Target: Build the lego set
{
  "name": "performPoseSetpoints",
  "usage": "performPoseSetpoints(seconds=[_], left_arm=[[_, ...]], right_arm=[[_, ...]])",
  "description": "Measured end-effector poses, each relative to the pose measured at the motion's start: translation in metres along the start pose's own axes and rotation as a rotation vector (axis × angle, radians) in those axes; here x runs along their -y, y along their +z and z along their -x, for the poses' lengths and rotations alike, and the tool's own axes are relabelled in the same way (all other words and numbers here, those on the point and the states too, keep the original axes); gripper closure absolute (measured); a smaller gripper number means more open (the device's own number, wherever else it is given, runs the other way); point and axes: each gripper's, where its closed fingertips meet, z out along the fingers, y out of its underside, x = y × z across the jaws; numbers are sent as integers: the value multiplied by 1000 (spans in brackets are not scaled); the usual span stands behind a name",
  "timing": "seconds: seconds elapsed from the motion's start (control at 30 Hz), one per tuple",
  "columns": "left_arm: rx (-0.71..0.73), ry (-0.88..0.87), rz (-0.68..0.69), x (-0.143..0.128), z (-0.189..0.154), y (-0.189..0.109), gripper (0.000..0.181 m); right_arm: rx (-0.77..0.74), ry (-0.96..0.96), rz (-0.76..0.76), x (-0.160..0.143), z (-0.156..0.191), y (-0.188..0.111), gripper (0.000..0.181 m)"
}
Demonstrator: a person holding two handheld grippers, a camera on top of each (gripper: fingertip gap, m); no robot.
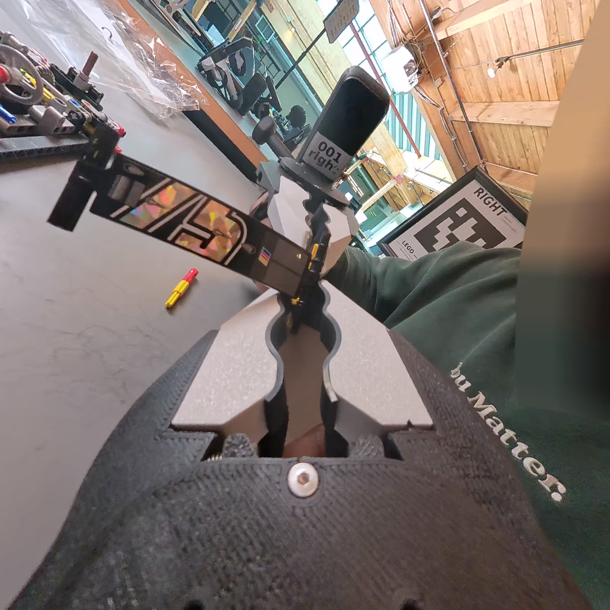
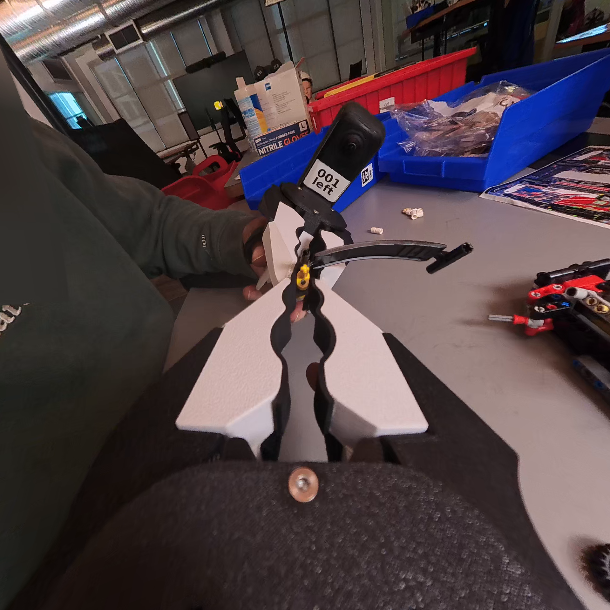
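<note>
Nearest the lens: left tongs (image 1: 305, 308) and right tongs (image 2: 302, 280), tip to tip above the grey bench (image 1: 82, 330), both pinching one end of the long black curved lego panel with shiny foil stickers (image 1: 185, 218) around a small yellow pin (image 2: 303, 274). Long axis running sideways, toward the partly built lego model (image 2: 574, 307). Farther off, loose red-and-yellow axle pin (image 1: 182, 288), blue plastic bins (image 2: 528, 132).

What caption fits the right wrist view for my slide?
Two tools meet tip to tip on a yellow pin at the end of a curved black panel, above a grey table.
</note>
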Motion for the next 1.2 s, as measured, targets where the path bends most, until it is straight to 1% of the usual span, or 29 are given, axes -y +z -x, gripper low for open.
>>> performPoseSetpoints(seconds=[0.03, 0.17, 0.3, 0.33, 0.4, 0.53, 0.63, 0.8, 0.87, 0.9, 0.97, 1.03, 1.13, 1.2], left_arm=[[2, -2, 3, -1, 0, 0, 170], [-22, -14, 18, -2, -2, 0, 170], [-119, -47, -12, 7, -14, -3, 161], [-128, -36, -26, 10, -17, -6, 156], [-122, 17, -42, 15, -20, -13, 155], [-39, 186, -2, 13, -21, -14, 149], [-16, 246, -15, 12, -24, -7, 155], [3, 269, -73, 22, -29, -7, 165], [1, 271, -83, 24, -31, -8, 172], [-4, 261, -88, 25, -32, -9, 181], [0, 252, -81, 24, -30, -9, 181], [-12, 255, -81, 23, -34, -8, 181], [11, 281, -79, 25, -33, -11, 181], [40, 306, -56, 24, -28, -15, 176]], right_arm=[[3, 2, 4, -2, 0, 0, 177], [23, -7, -8, -2, 2, 0, 178], [89, 6, -107, 7, 7, -3, 178], [102, 13, -140, 13, 8, -6, 178], [105, 35, -196, 23, 7, -11, 178], [111, 114, -272, 33, 2, -20, 178], [128, 170, -315, 38, 1, -20, 178], [130, 227, -335, 39, -1, -18, 177], [135, 220, -322, 37, 1, -16, 177], [144, 221, -313, 35, 3, -15, 178], [150, 203, -280, 29, 8, -7, 178], [172, 206, -295, 31, 13, -4, 178], [174, 228, -312, 34, 10, -7, 178], [164, 239, -324, 35, 6, -10, 178]])
